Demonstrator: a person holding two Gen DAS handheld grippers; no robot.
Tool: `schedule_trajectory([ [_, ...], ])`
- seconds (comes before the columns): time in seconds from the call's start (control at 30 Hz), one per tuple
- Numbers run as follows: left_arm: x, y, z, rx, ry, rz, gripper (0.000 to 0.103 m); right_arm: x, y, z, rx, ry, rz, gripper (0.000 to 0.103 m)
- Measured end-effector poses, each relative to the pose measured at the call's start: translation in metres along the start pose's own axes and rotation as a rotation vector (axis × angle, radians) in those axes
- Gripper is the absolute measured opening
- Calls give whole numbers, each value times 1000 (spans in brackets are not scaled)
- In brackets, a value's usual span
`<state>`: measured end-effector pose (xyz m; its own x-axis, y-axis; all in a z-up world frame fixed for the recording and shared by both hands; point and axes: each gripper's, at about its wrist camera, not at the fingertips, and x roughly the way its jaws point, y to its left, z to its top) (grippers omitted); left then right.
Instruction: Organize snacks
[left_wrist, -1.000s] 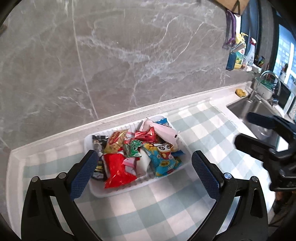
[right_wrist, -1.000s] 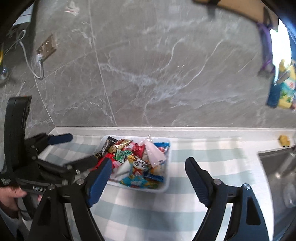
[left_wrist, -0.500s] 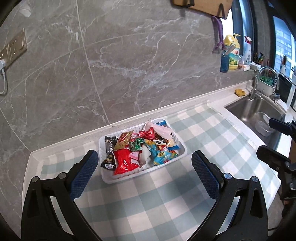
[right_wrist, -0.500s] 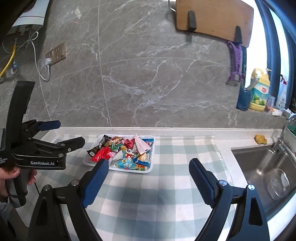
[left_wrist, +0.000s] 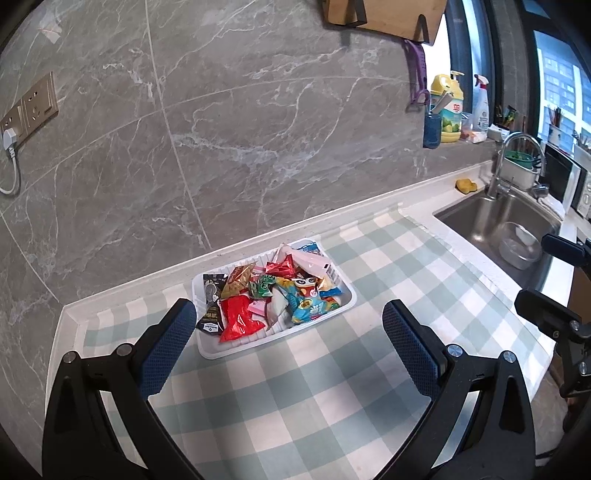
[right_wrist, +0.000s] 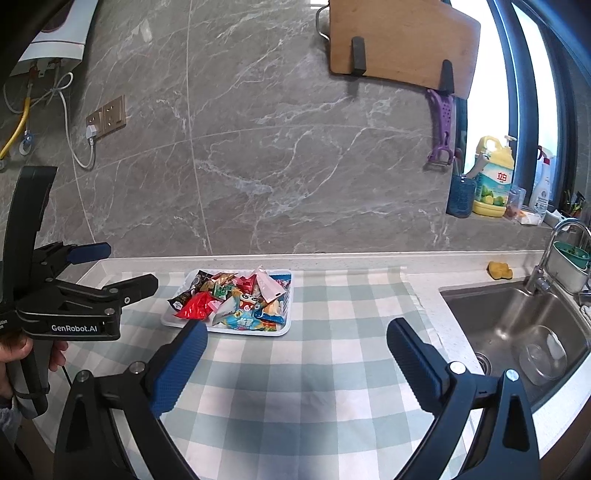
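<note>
Snacks (left_wrist: 273, 295) at twelve o'clock look light, crinkly, slippery; my right gripper (right_wrist: 295, 354) is opening empty, left gripper (left_wrist: 288, 339) apart: I'd pinch sealed edges.

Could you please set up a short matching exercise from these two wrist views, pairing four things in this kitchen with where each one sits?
Things:
1. snack tray
2. clear bowl
3. yellow sponge
4. cutting board

Places:
A. mounted on the marble wall
B. on the checked cloth
C. inside the sink
D. on the bare counter behind the sink

Pairs: 1-B, 2-C, 3-D, 4-A
</note>
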<state>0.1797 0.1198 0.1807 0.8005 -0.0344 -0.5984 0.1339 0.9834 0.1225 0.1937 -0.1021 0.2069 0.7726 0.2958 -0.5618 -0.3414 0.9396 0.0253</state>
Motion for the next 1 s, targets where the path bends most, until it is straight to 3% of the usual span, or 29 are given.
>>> schedule_trajectory([
  [1.0, -5, 2, 1, -2, -9, -7, 103, -7, 7, -1, -7, 1, -8, 100],
])
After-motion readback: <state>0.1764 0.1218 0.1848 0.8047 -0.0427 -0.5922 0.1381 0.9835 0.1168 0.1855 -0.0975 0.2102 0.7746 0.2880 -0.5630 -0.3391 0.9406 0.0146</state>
